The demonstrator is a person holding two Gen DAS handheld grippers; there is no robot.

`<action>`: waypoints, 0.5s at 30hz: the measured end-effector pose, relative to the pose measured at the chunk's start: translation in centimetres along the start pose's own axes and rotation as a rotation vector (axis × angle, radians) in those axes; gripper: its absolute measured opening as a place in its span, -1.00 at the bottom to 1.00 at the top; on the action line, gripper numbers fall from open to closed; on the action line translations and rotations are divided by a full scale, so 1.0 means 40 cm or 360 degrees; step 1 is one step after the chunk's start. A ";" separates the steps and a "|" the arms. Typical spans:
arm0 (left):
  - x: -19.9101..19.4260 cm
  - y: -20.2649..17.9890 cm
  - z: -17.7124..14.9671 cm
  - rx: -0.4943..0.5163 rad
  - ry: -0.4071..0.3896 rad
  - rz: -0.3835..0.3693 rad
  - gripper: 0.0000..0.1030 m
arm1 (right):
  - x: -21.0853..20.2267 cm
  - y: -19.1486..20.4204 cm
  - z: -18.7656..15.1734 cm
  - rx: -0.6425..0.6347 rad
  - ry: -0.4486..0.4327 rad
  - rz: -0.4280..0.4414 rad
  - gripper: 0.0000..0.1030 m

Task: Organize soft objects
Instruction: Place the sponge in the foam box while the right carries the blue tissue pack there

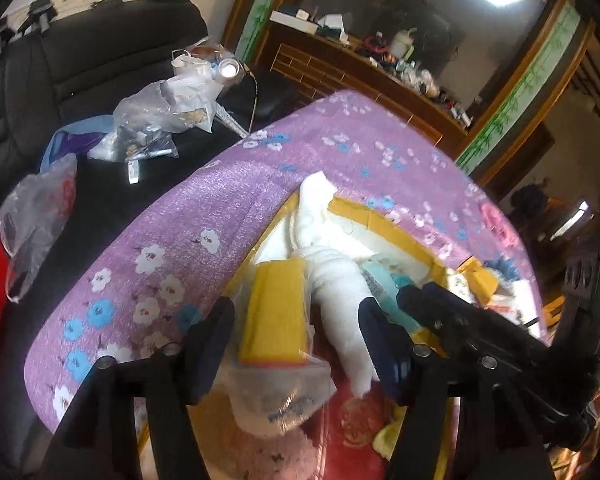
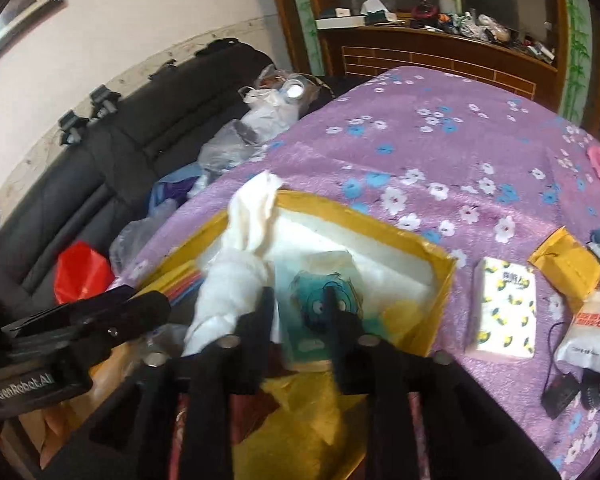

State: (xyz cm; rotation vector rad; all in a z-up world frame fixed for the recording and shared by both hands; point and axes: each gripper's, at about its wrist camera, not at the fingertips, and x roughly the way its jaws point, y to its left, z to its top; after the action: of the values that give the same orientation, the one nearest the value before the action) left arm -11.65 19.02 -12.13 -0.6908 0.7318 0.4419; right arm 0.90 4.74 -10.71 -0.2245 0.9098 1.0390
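Purple floral cloth [image 1: 172, 216] covers the work surface, with a black sofa [image 1: 100, 64] behind it and a wooden cabinet [image 1: 340, 60] at the rear. From the left wrist view, a gold-edged box [image 1: 384, 216] sits open on the cloth. A rolled white towel [image 1: 332, 268] lies lengthwise across the box, its far end draped over the far rim. Just beside it on the left lies a yellow sponge [image 1: 276, 312] sealed in clear wrap. The left gripper [image 1: 296, 344] hangs over both items with its jaws apart; sponge and towel appear between the fingers, and no pad presses on either. The right gripper [image 1: 432, 300] enters from the right edge, over the box. From the right wrist view, the same box [image 2: 440, 256] shows a white lining, with the towel [image 2: 236, 280] running from the far left corner toward the camera. A teal packet [image 2: 324, 292] bearing a round cartoon print lies flat in the box, right of the towel. The right gripper [image 2: 300, 300] stands above this packet with its jaws partly apart and nothing clamped; its left finger lies close against the towel, contact uncertain. The left gripper [image 2: 140, 308] is visible at the left. A white tissue pack [image 2: 504, 308] with yellow print rests on the cloth outside the box.
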 end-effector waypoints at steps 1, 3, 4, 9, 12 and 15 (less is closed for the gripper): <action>-0.014 0.004 -0.003 -0.0024 -0.0009 -0.0033 0.32 | -0.024 -0.006 -0.007 0.0011 -0.0035 0.0057 0.03; -0.039 0.006 -0.012 -0.0049 -0.0031 -0.0057 0.35 | -0.061 -0.018 -0.017 0.0043 -0.0086 0.0109 0.20; -0.051 0.000 -0.017 -0.0044 -0.0040 -0.0056 0.35 | -0.079 -0.026 -0.023 0.0058 -0.0104 0.0125 0.22; -0.099 -0.075 -0.039 0.0055 -0.0041 -0.0096 0.35 | -0.195 -0.118 -0.045 0.0148 -0.0225 0.0175 0.44; -0.112 -0.148 -0.051 0.0120 -0.0022 -0.0138 0.40 | -0.250 -0.194 -0.040 0.0189 -0.0259 0.0135 0.45; -0.107 -0.225 -0.068 0.0186 0.0017 -0.0162 0.40 | -0.288 -0.286 -0.027 0.0250 -0.0261 0.0130 0.45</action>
State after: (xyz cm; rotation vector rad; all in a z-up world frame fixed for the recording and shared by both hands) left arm -10.50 10.29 -6.75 -0.6179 0.7232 0.3001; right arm 7.44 -9.25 -5.66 0.0297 0.8521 1.0397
